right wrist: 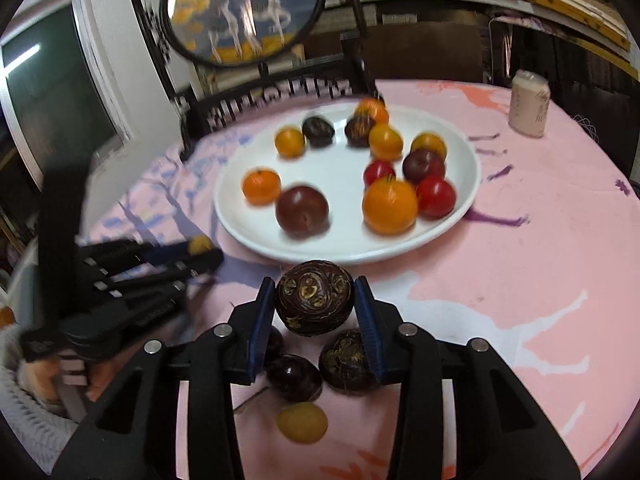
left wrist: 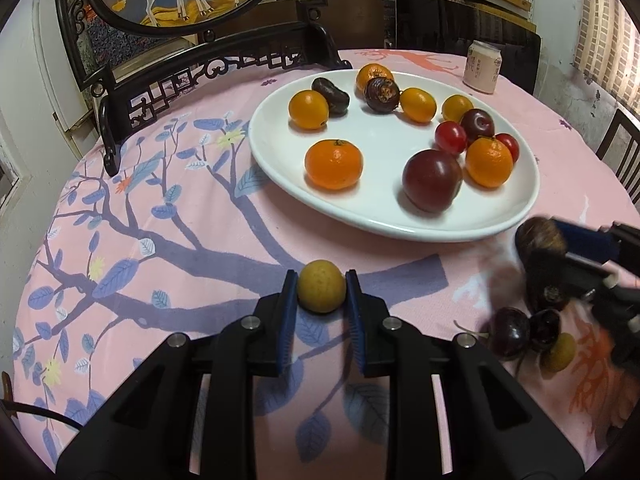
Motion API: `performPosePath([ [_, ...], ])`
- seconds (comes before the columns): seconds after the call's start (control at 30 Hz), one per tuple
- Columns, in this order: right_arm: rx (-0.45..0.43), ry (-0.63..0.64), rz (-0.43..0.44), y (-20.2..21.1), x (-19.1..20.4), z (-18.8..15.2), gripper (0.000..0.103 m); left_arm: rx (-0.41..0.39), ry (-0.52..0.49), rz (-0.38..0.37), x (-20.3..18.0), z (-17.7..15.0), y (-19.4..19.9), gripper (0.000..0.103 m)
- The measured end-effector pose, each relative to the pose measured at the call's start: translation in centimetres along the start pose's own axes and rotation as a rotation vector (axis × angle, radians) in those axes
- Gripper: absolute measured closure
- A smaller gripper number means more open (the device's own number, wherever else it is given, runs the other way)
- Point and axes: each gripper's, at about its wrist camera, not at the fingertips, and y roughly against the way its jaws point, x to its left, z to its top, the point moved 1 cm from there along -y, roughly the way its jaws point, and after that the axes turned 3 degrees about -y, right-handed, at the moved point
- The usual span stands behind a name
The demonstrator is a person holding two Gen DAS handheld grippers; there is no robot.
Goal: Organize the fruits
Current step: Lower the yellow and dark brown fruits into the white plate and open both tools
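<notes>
Counter: pink cloth with a blue branch print covered the counter (left wrist: 168,216); a carved dark frame (left wrist: 208,64) stood at its back.
Plate: a white plate (left wrist: 280,160) already held 12 or so oranges, plums and red fruit, likely the gathering spot.
Left claw: the left claw (left wrist: 321,292) was clenched on a small yellow fruit (left wrist: 321,292), short of the plate.
Right claw: the right claw (right wrist: 315,304) had 1 brown patterned ball (right wrist: 315,302) between its blue pads, apparently gripped for carrying.
Leftovers: 3 loose pieces (right wrist: 296,374) lay beneath it, still off the plate.
</notes>
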Motion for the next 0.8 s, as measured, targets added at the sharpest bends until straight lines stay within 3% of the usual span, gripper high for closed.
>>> performPosePath([
  [0.2,0.001,-0.02,-0.023,-0.1,-0.7,0.2,0.062,-0.035,-0.012,-0.005,-0.8,-0.5,1.5,0.079],
  [0.37,-0.05,-0.051,-0.021,1.3,-1.5,0.7,0.062,-0.094,0.021,-0.027,-0.1,-0.1,3.1,0.079],
  [0.47,-0.038,-0.066,-0.027,1.0,-2.0,0.6,0.062,-0.054,0.032,-0.035,0.2,-0.3,2.3,0.079],
  [0.5,-0.031,-0.069,-0.025,0.9,-2.1,0.6,0.062,-0.041,0.035,-0.035,0.3,-0.3,2.0,0.077],
  [0.63,-0.031,-0.065,-0.017,1.0,-1.9,0.6,0.062,-0.039,0.002,-0.013,-0.3,-0.5,1.8,0.05],
  [0.77,-0.031,-0.065,-0.014,1.1,-1.9,0.5,0.062,-0.028,-0.021,-0.022,-0.8,-0.6,1.1,0.048],
  [0.8,-0.031,-0.066,-0.014,1.1,-1.9,0.5,0.062,-0.024,-0.018,-0.032,-0.8,-0.6,1.0,0.053],
])
